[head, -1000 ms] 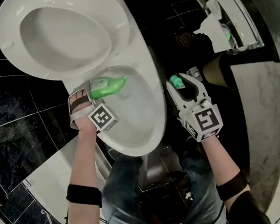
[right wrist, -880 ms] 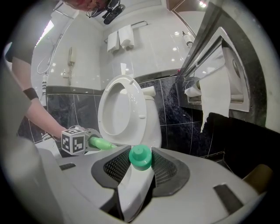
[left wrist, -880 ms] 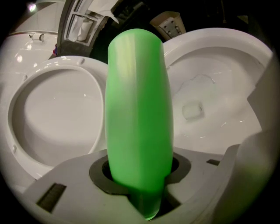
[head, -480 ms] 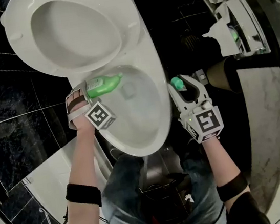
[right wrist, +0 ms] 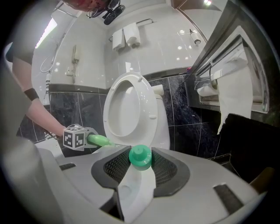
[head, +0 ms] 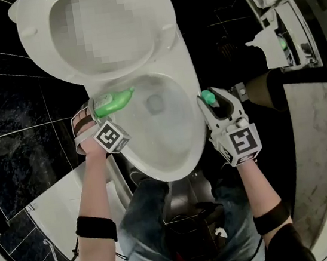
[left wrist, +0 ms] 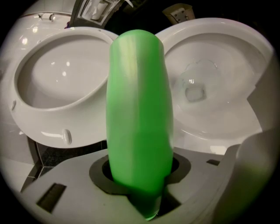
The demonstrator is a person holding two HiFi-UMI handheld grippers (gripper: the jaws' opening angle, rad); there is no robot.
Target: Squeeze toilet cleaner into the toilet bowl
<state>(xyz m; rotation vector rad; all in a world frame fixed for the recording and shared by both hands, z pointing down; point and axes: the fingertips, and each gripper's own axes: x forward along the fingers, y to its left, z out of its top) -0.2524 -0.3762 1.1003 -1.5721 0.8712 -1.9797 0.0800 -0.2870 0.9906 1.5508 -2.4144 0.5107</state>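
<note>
The left gripper [head: 96, 108] is clamped on a green bottle [head: 115, 102] of toilet cleaner, its jaws closed against the bottle's sides. The bottle lies roughly level at the left rear of the toilet bowl [head: 176, 155], and its tapering end reaches over the rim towards the inside. In the left gripper view the bottle [left wrist: 139, 118] rises out of the jaws and fills the middle of the picture, with the open bowl [left wrist: 227, 109] behind it on one side and the raised seat [left wrist: 48, 127] on the other. A marker cube [head: 111, 136] on this gripper sits just outside the bowl's left rim.

The right gripper [head: 217, 97] grips a small green cap [head: 207, 96], pinched between its two dark ribbed pads. It hangs just off the bowl's right rim, apart from the porcelain. The right gripper view shows the cap [right wrist: 140, 157] from its round end, with the seat [right wrist: 151, 105] upright beyond it and the left gripper at the bowl's far side. The right marker cube [head: 242, 141] sits nearer the person than the cap.

Clear water [head: 155, 102] lies at the bottom of the bowl. The person stands at the bowl's front end, bare forearms stretched along both sides of it, and wears a dark band [head: 95, 227] on each arm. Black tiles [head: 11, 118] cover the wall to the left of the bowl. A sheet of toilet paper [head: 268, 41] hangs well to the bowl's right.
</note>
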